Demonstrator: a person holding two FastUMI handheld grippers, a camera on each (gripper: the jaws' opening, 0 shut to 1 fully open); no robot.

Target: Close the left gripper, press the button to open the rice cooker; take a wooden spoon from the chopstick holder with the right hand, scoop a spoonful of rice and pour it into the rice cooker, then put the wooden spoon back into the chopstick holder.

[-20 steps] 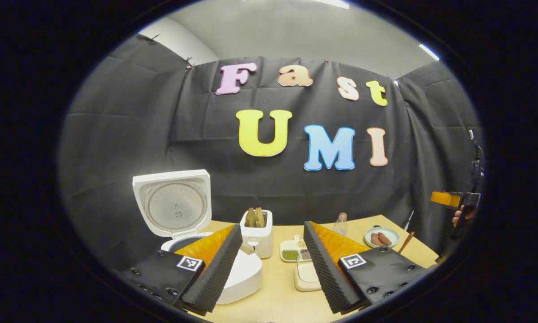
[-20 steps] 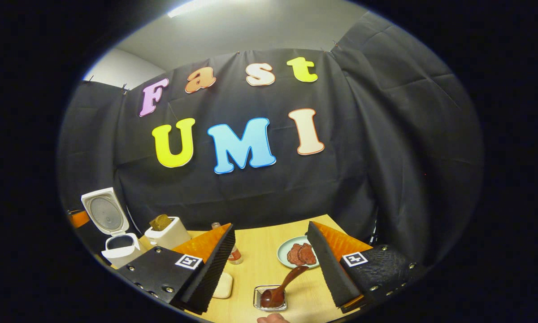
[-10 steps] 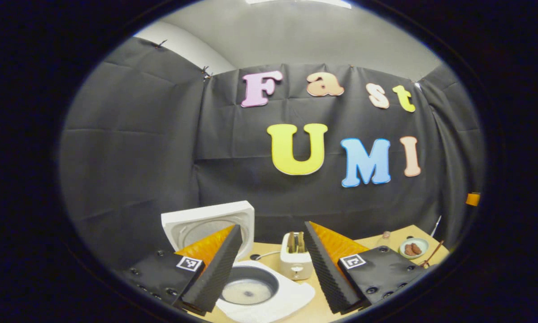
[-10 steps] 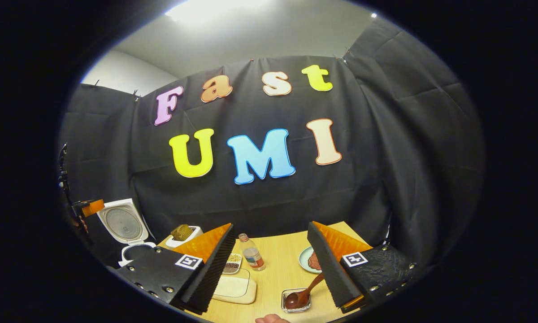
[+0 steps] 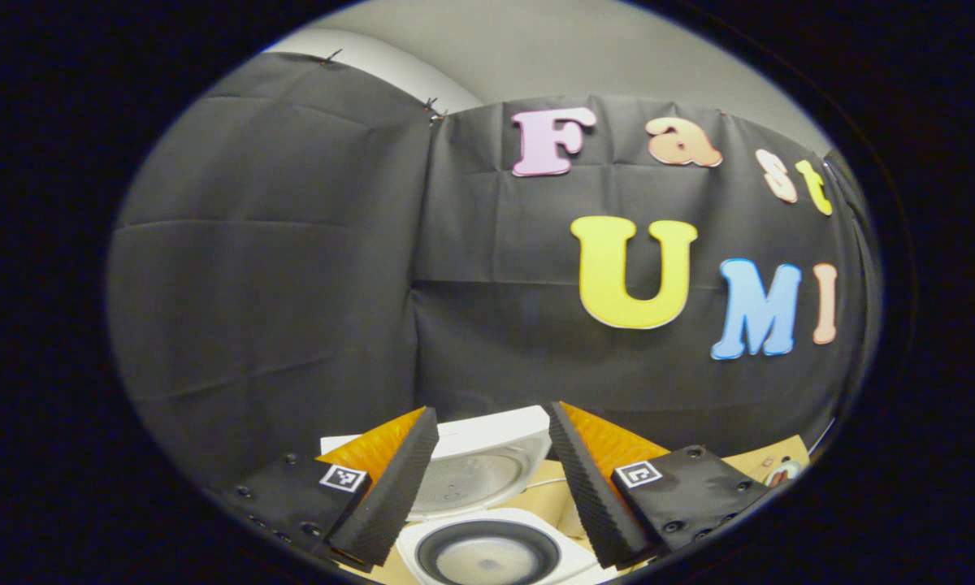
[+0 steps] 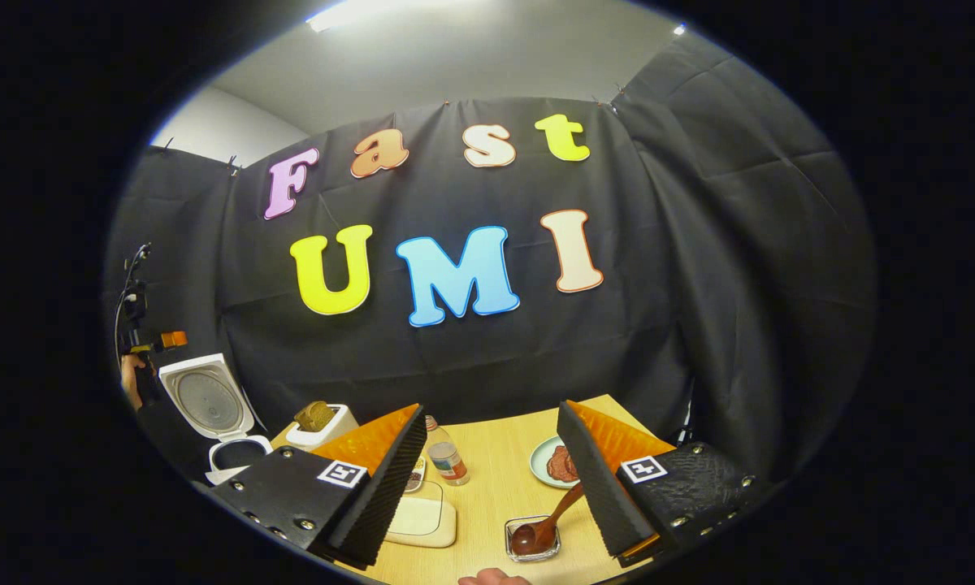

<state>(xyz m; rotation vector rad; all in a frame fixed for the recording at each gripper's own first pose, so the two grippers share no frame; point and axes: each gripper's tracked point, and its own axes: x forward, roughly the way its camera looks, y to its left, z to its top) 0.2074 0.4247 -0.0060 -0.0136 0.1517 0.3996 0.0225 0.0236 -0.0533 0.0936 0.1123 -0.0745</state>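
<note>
In the left gripper view my left gripper (image 5: pixel 492 416) is open, with nothing between its fingers. It hangs just above the white rice cooker (image 5: pixel 487 552), which stands open; the lid (image 5: pixel 479 455) is raised behind the dark inner pot. In the right gripper view my right gripper (image 6: pixel 491 410) is also open and empty above the wooden table (image 6: pixel 496 487). A dark wooden spoon (image 6: pixel 548 520) rests with its bowl in a small glass dish (image 6: pixel 531 543), close to the right finger. The open rice cooker (image 6: pixel 211 406) is at the far left, with the left gripper (image 6: pixel 166 340) above it.
A white toaster (image 6: pixel 317 422) with bread stands right of the cooker. A small bottle (image 6: pixel 447 457), a pale board (image 6: pixel 422 516) and a plate of meat (image 6: pixel 554 463) sit on the table. A hand (image 6: pixel 491 578) shows at the bottom edge.
The left gripper has swung left and closer to the open cooker, whose pot now lies right under its fingers. The right gripper has shifted only slightly; the spoon stays in its dish.
</note>
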